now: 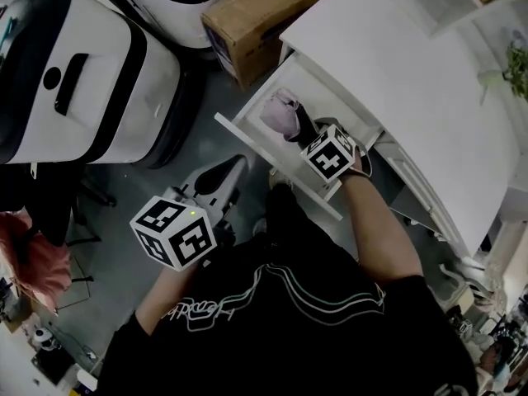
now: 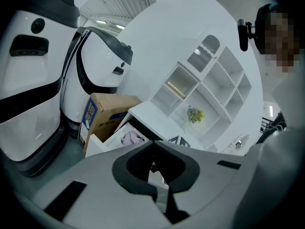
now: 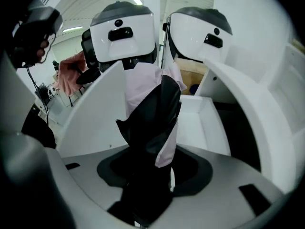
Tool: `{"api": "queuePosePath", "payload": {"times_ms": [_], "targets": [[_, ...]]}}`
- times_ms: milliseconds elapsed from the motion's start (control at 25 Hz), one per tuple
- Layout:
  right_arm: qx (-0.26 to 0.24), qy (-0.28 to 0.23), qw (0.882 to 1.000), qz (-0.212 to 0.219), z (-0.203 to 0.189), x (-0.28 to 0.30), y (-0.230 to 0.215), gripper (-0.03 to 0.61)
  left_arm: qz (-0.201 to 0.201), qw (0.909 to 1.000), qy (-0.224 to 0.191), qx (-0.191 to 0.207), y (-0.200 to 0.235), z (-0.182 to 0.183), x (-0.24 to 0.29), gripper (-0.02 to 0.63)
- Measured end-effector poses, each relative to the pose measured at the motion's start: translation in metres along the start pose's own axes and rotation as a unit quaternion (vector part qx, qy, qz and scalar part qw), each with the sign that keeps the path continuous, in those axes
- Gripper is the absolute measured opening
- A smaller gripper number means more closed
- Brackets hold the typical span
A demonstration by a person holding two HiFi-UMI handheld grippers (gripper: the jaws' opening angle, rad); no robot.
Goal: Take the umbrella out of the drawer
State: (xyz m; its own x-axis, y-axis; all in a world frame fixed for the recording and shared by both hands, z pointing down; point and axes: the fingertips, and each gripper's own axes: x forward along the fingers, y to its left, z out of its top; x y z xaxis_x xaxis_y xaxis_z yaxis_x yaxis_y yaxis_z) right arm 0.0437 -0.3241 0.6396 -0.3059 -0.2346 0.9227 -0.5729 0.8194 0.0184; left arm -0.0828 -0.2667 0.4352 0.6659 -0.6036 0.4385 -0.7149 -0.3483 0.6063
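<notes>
A folded pink and black umbrella stands up out of the open white drawer, with my right gripper shut on its dark lower part. The right gripper view has the umbrella rising between the jaws of the right gripper, the drawer wall to its left. My left gripper hangs in front of the drawer, over the grey floor, its jaws together and holding nothing. From the left gripper I look past its tips at the drawer and the pink umbrella.
A cardboard box sits on the floor beside the drawer. Large white and black machines stand to the left. The white cabinet top runs along the right, with a white shelf unit behind it.
</notes>
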Motion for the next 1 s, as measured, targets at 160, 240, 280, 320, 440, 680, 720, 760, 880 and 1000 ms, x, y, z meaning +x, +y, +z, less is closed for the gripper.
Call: {"api": "queuePosePath", "payload": {"times_ms": [160, 240, 280, 320, 440, 680, 720, 760, 880, 1000], "targets": [[0.024, -0.054, 0.998, -0.023, 0.007, -0.063, 0.012, 0.221, -0.019, 0.9996, -0.007, 0.018, -0.029, -0.005, -0.020, 0.020], [0.041, -0.084, 0.995, -0.029, 0.011, -0.095, 0.020, 0.221, -0.029, 0.9990, -0.008, 0.033, -0.044, -0.008, -0.031, 0.020], [0.048, -0.101, 0.993, -0.033, 0.014, -0.112, 0.025, 0.221, -0.033, 0.9986, -0.009, 0.041, -0.051, -0.009, -0.036, 0.020], [0.053, -0.121, 0.991, -0.036, 0.019, -0.130, 0.030, 0.221, -0.038, 0.9980, -0.010, 0.049, -0.058, -0.010, -0.042, 0.021], [0.065, -0.173, 0.982, -0.048, 0.024, -0.178, 0.048, 0.221, -0.050, 0.9963, -0.017, 0.067, -0.078, -0.011, -0.059, 0.020], [0.098, -0.274, 0.955, -0.056, 0.025, -0.265, 0.089, 0.221, -0.072, 0.9913, -0.041, 0.102, -0.122, -0.002, -0.086, 0.020], [0.102, -0.294, 0.949, -0.057, 0.027, -0.278, 0.096, 0.221, -0.076, 0.9899, -0.044, 0.112, -0.129, 0.000, -0.091, 0.021], [0.107, -0.316, 0.941, -0.055, 0.030, -0.291, 0.104, 0.221, -0.079, 0.9883, -0.047, 0.122, -0.135, 0.002, -0.097, 0.020], [0.122, -0.381, 0.916, -0.036, 0.034, -0.329, 0.125, 0.221, -0.087, 0.9841, -0.055, 0.145, -0.151, 0.005, -0.111, 0.021], [0.119, -0.422, 0.898, -0.036, 0.030, -0.361, 0.141, 0.221, -0.096, 0.9818, -0.059, 0.153, -0.167, 0.003, -0.122, 0.020]]}}
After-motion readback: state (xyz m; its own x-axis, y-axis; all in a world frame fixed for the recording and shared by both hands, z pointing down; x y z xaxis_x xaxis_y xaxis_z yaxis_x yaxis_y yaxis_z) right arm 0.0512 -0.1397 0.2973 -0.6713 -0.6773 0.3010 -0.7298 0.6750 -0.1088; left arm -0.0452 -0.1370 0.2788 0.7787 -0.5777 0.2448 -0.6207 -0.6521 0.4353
